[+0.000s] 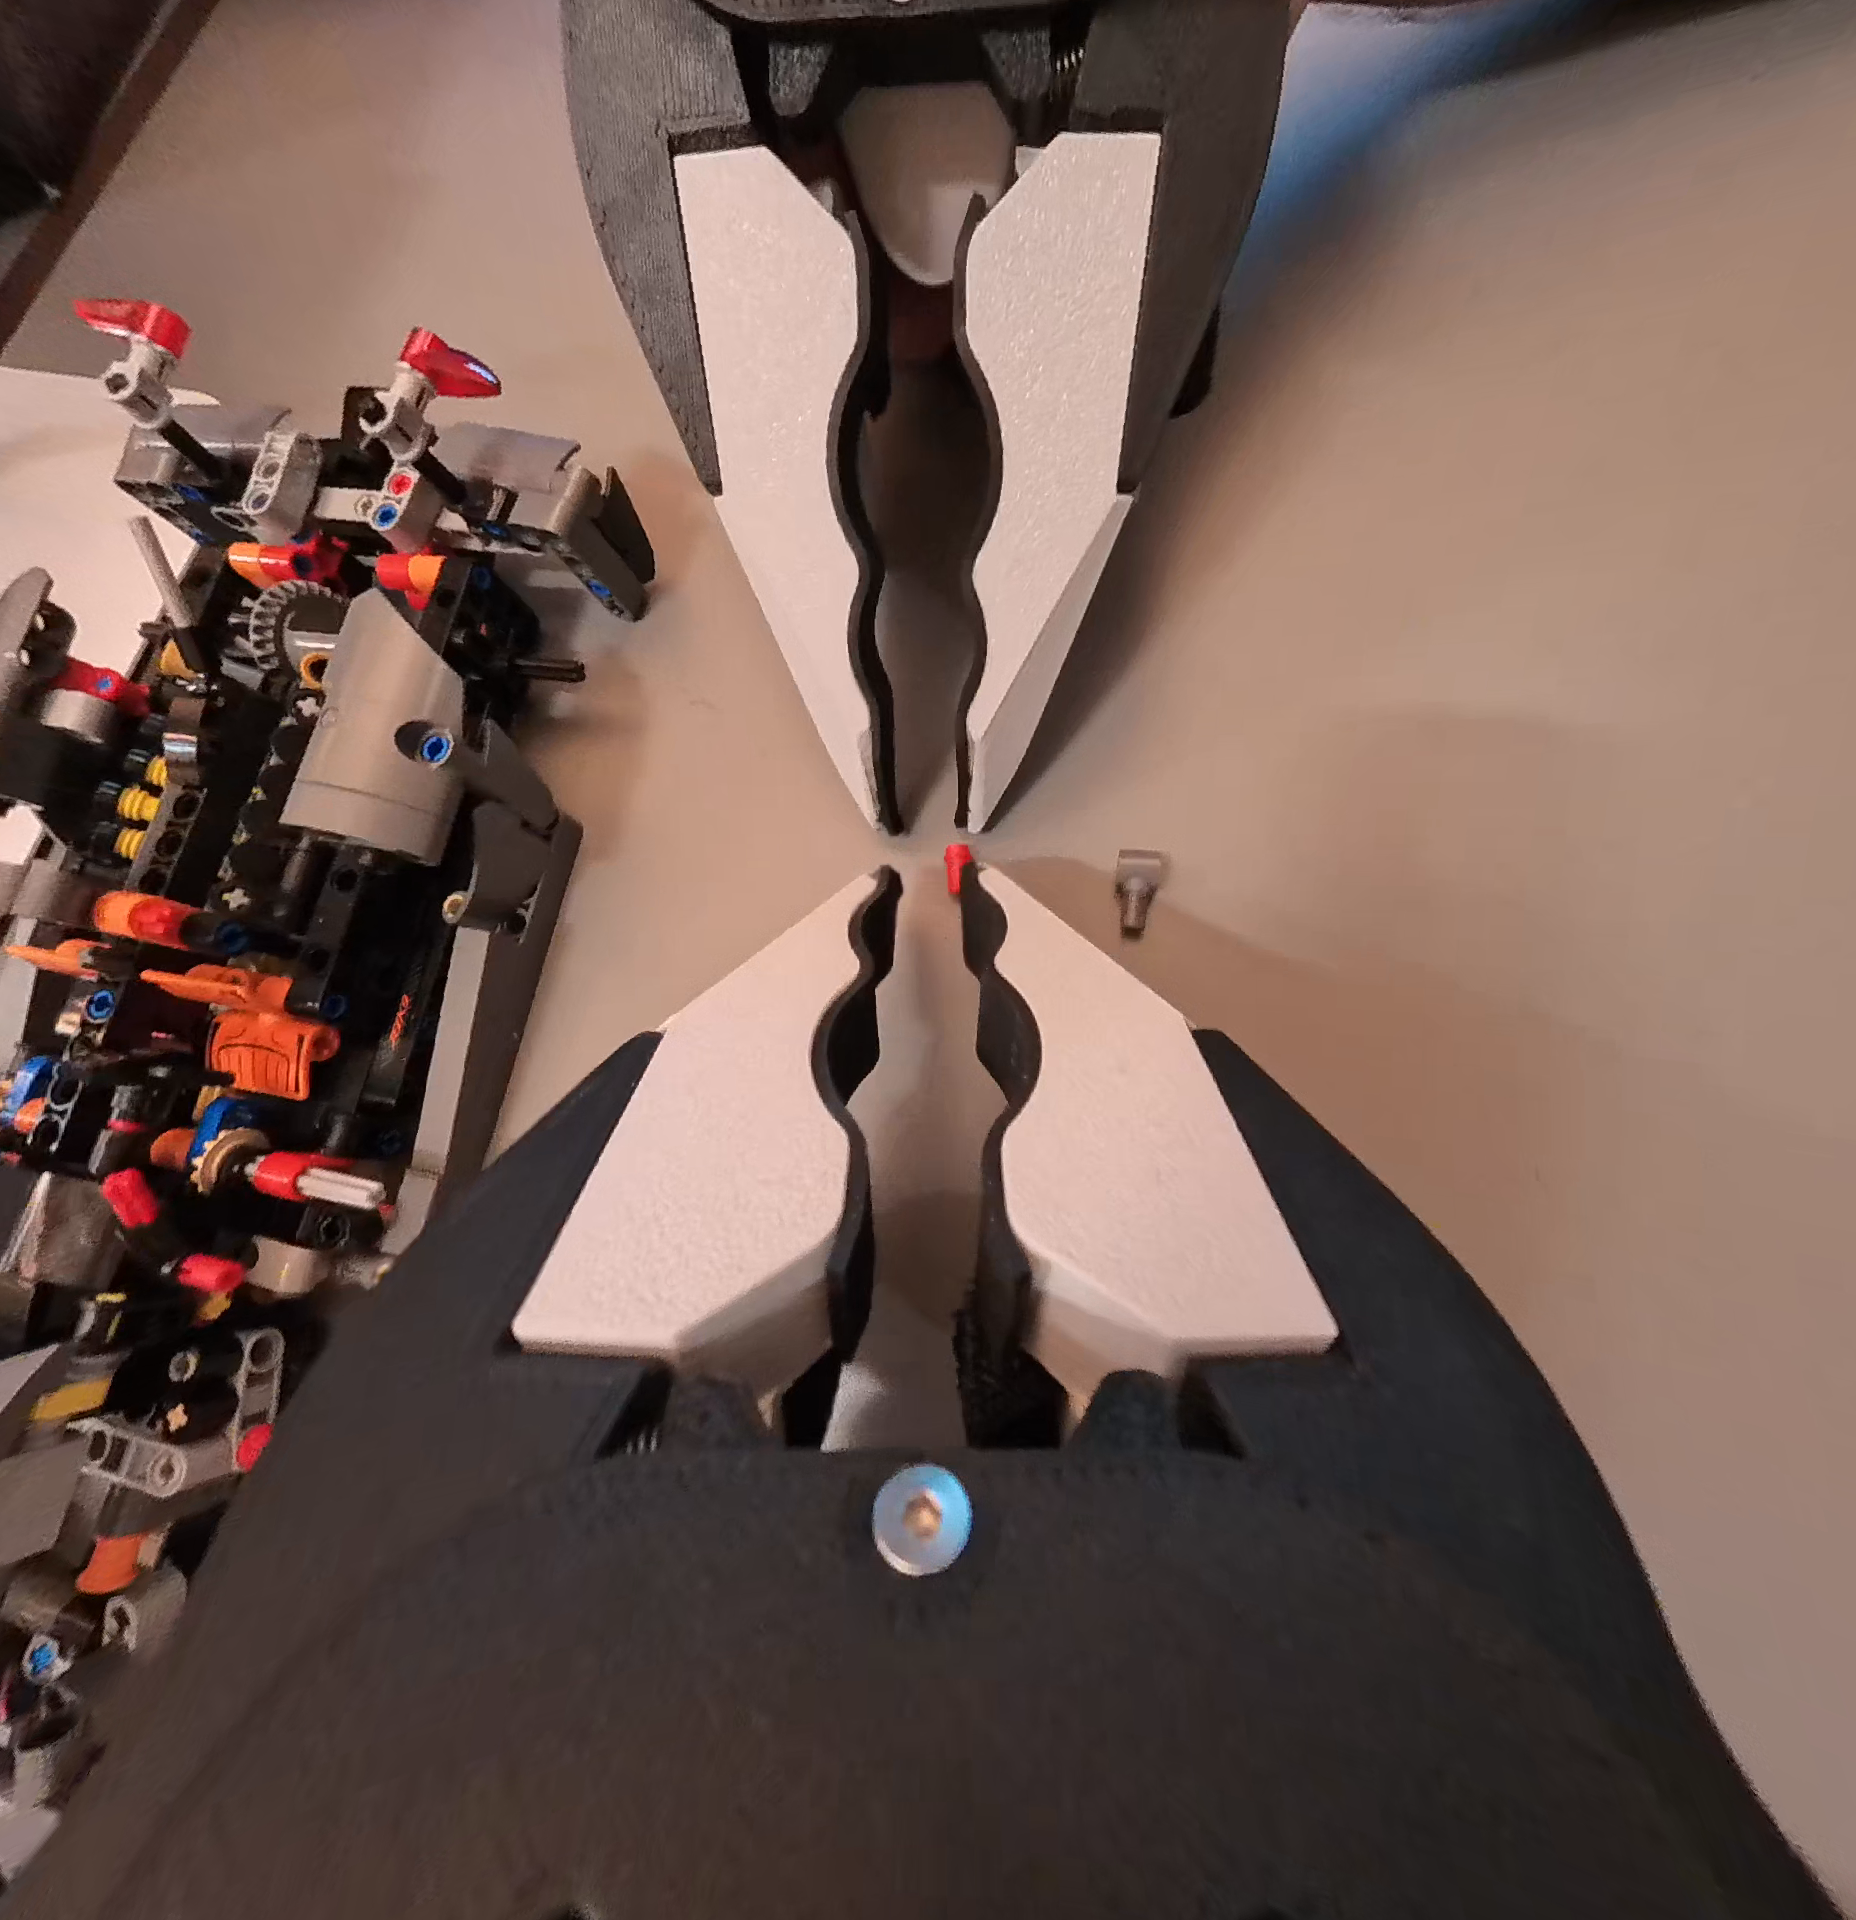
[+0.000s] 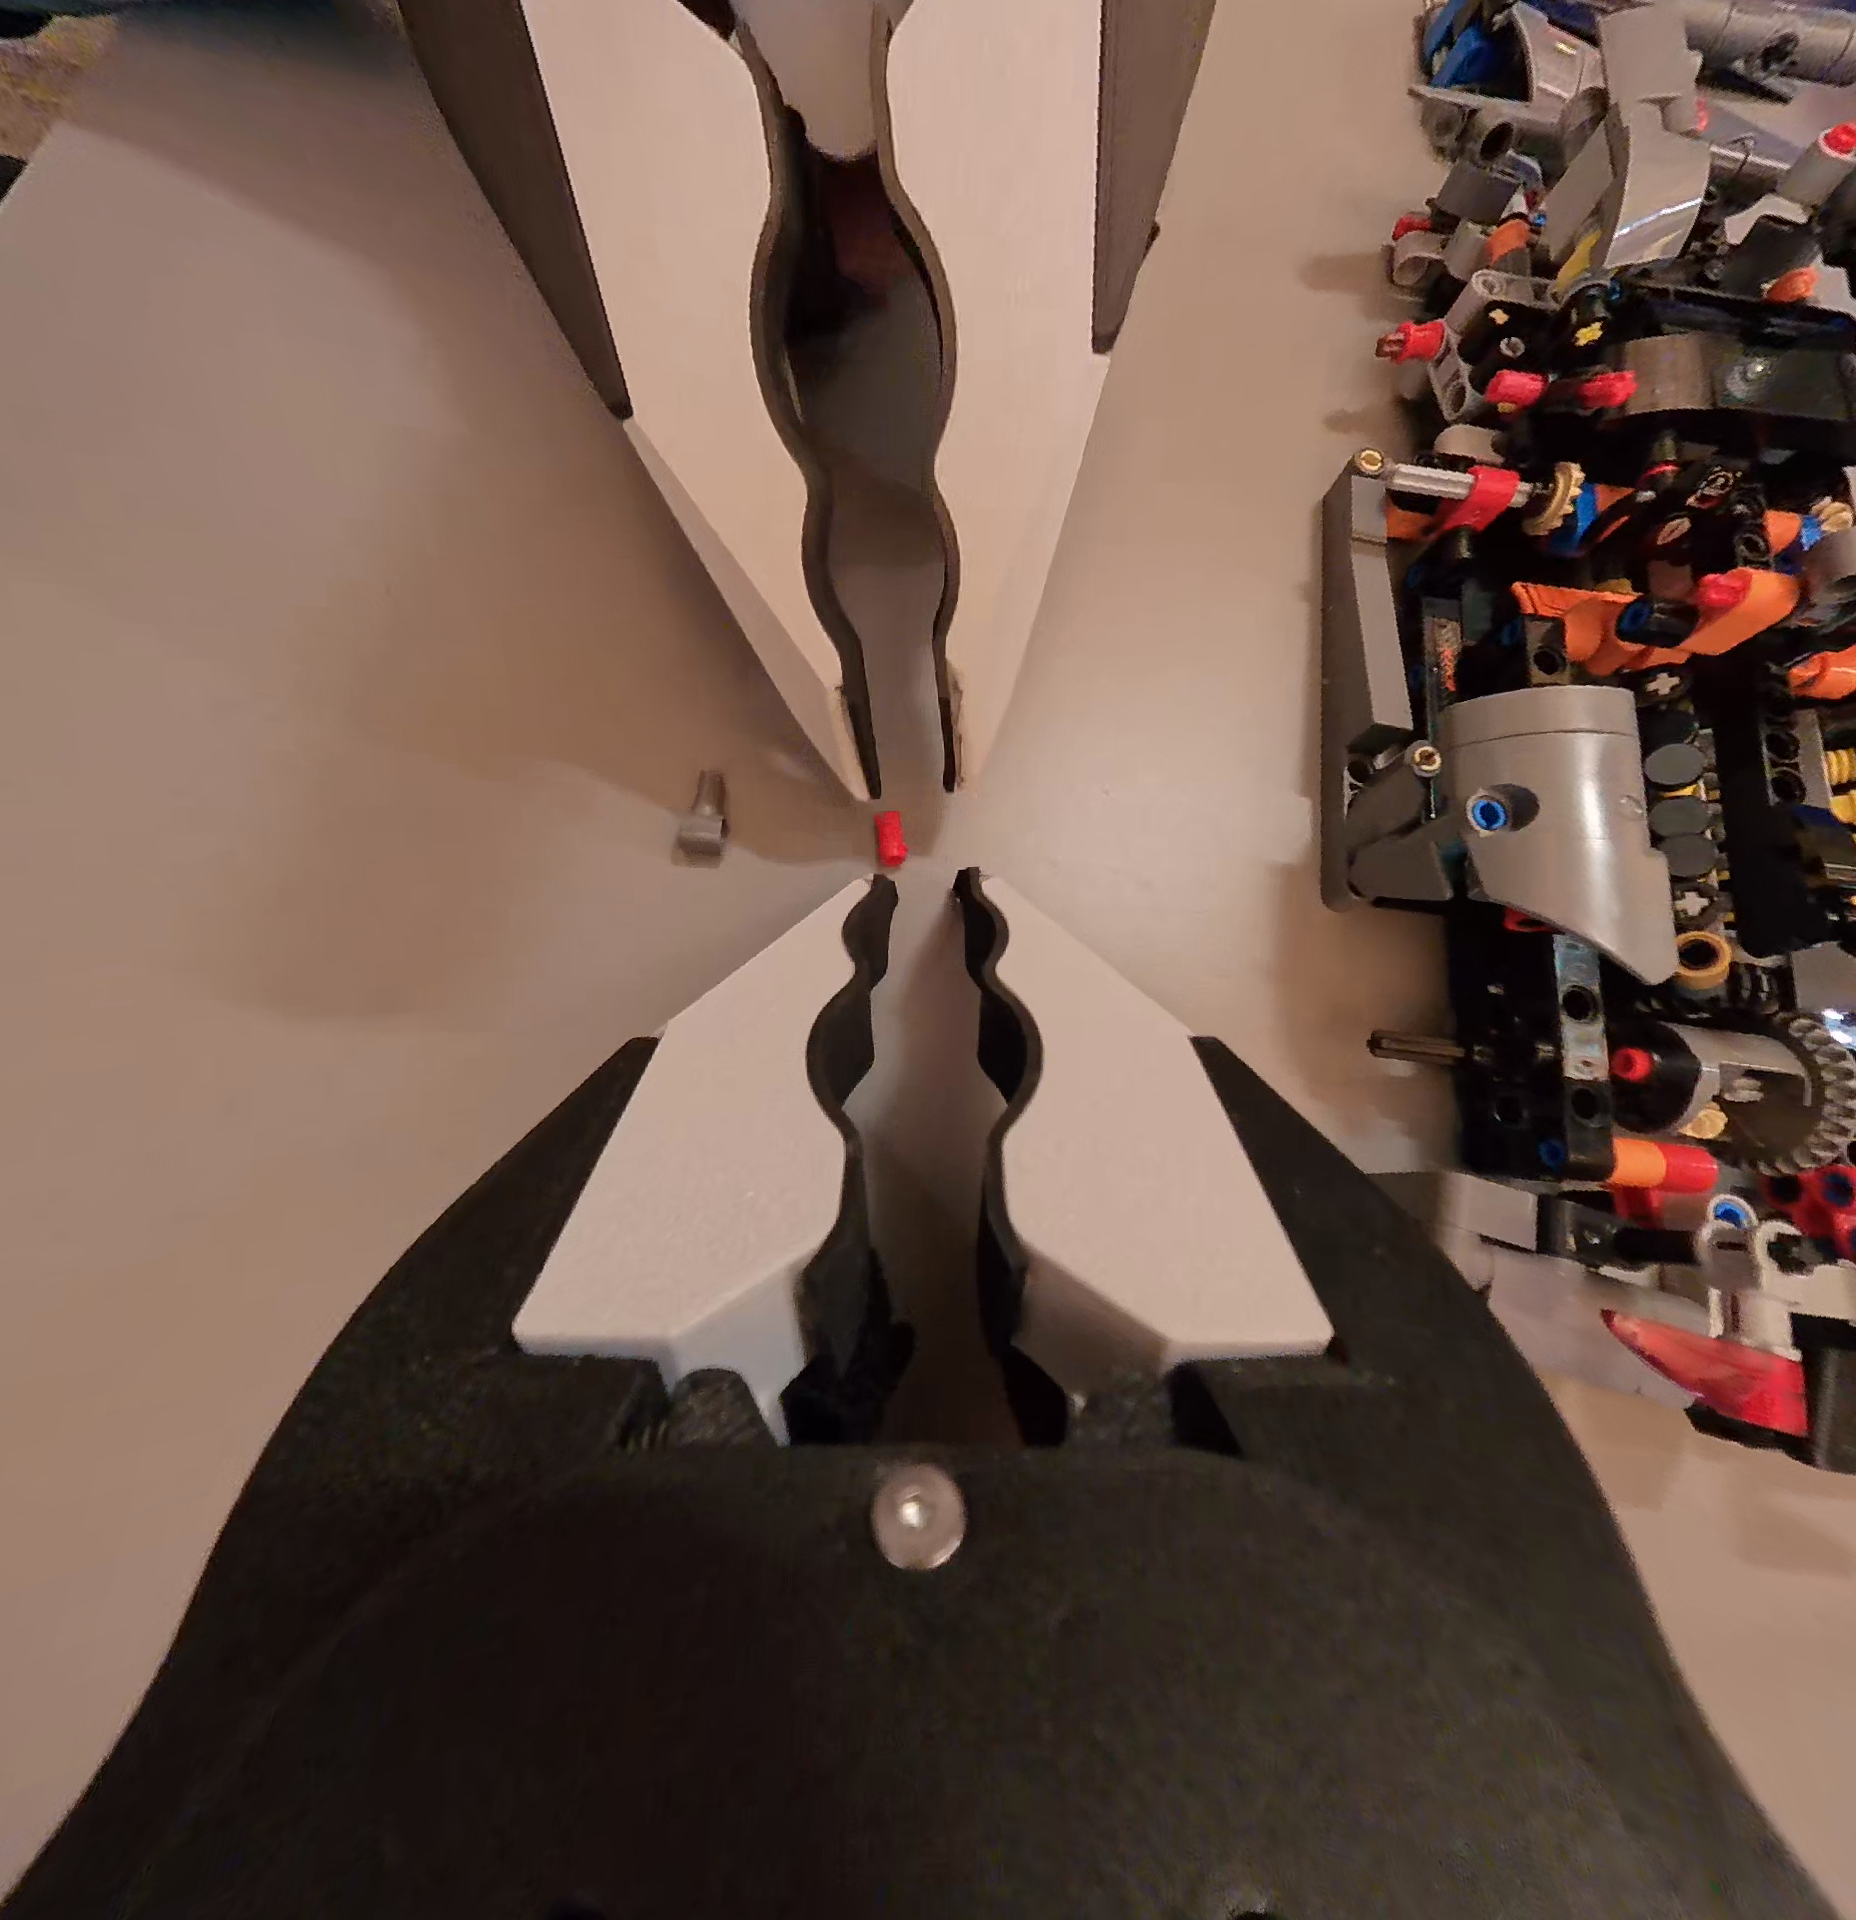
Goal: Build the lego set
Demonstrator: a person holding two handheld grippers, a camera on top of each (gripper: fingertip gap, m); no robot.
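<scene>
A small red pin lies on the beige table between two grippers that face each other tip to tip. My left gripper is narrowly open and empty; the pin sits just off the tip of its right finger. My right gripper is also narrowly open and empty, with the red pin just ahead of its left fingertip. Each view shows the other gripper coming in from the top: the right gripper and the left gripper. A small grey piece lies beside the pin, also seen in the right wrist view.
A large, partly built black, grey and orange Technic car chassis lies on the table left of my left gripper; it is on the right in the right wrist view. The dark table edge runs at the far left. The grippers are tip to tip, or close to it.
</scene>
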